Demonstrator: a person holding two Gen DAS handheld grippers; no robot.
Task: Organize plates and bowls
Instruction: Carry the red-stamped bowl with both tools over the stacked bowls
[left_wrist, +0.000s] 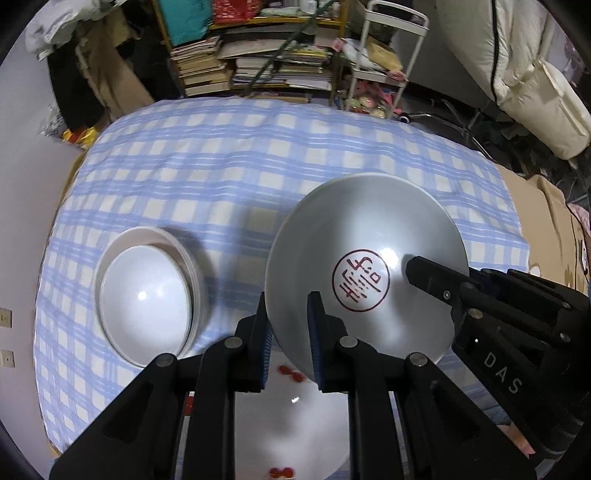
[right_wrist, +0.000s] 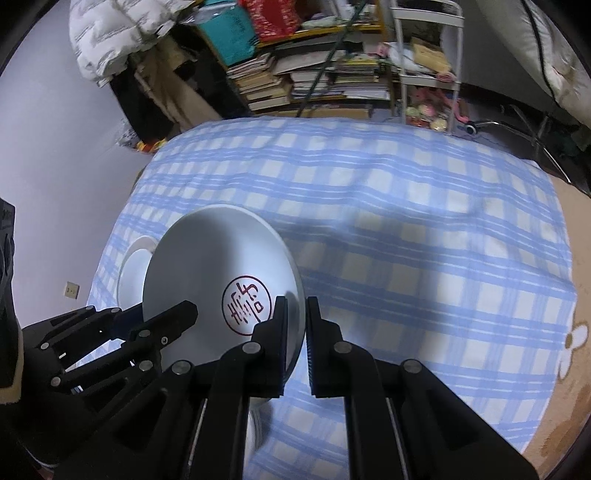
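I have both tools clamped on one bowl (left_wrist: 364, 269), each pinching its thin rim from opposite sides. The left tool (left_wrist: 291, 332) grips the near-left rim with one ribbed blue pad inside and one outside; the right tool (right_wrist: 295, 332) does the same on the opposite rim, jaws nearly together on the wall. The bowl is smooth, glossy white, round and deep, with a red circular seal (left_wrist: 361, 280) printed in its bottom. It hangs tilted above the cloth (left_wrist: 221, 166), clear of it.

The cloth is soft blue-and-cream check, wrinkled, draped over the bench. At the bench's left side sits a stack (left_wrist: 147, 295) of white bowls, nested, with plain glossy insides, apart from the held bowl. Below my left tool, at the near edge, lies a white plate (left_wrist: 288, 417) with small red marks on its rim.

The far half and the right side of the cloth lie bare, so there I have room. Beyond the far edge stand piles of books (left_wrist: 207, 62) and a white wire cart (left_wrist: 388, 55).
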